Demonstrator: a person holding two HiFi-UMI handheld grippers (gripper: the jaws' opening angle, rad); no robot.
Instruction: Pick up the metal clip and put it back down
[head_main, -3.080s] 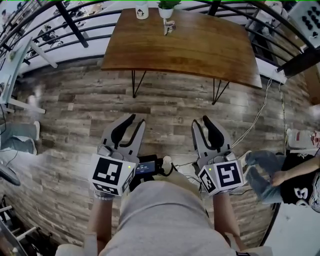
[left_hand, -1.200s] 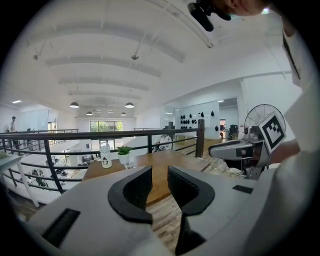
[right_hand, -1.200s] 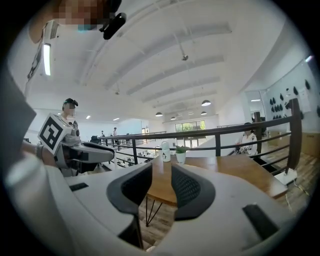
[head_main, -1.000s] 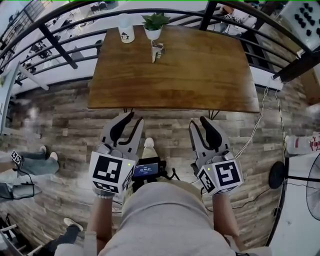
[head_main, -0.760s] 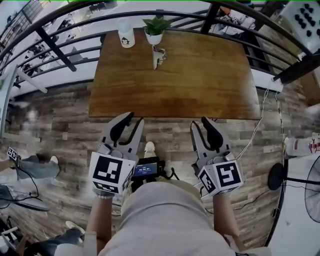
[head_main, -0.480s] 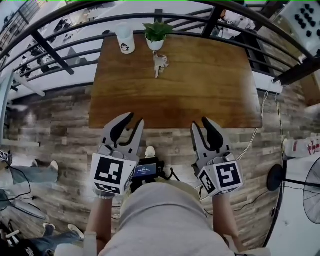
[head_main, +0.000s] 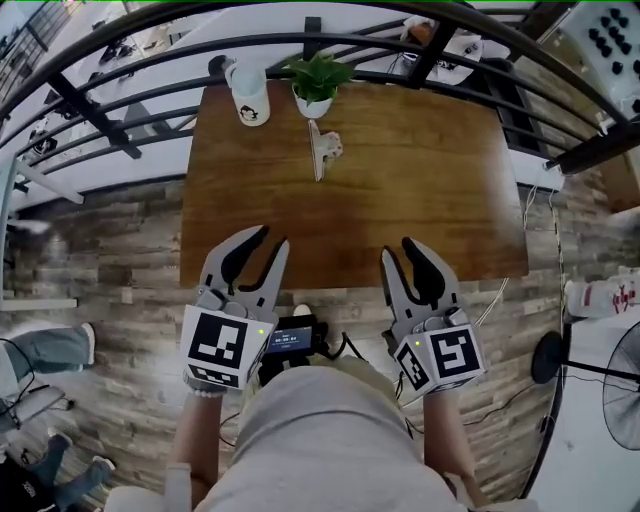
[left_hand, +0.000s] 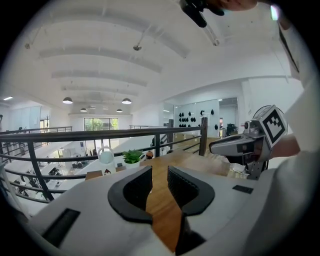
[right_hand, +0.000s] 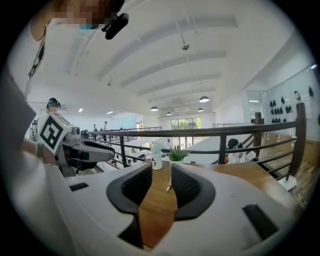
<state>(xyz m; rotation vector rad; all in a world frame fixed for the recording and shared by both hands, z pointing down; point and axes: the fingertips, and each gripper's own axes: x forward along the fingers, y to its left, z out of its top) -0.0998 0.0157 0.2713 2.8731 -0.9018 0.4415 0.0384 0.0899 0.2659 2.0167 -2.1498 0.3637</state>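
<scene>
the person stands at the near edge of the brown wooden table, so i think the step now is reaching out. the grey left gripper and grey right gripper both have their jaws spread, with nothing between them. one should go slowly up the frame and put a jaw on each side. the small shiny metal clip lies in the upper middle, just below the green plant in a white pot. it looks long and thin, with one fatter part.
</scene>
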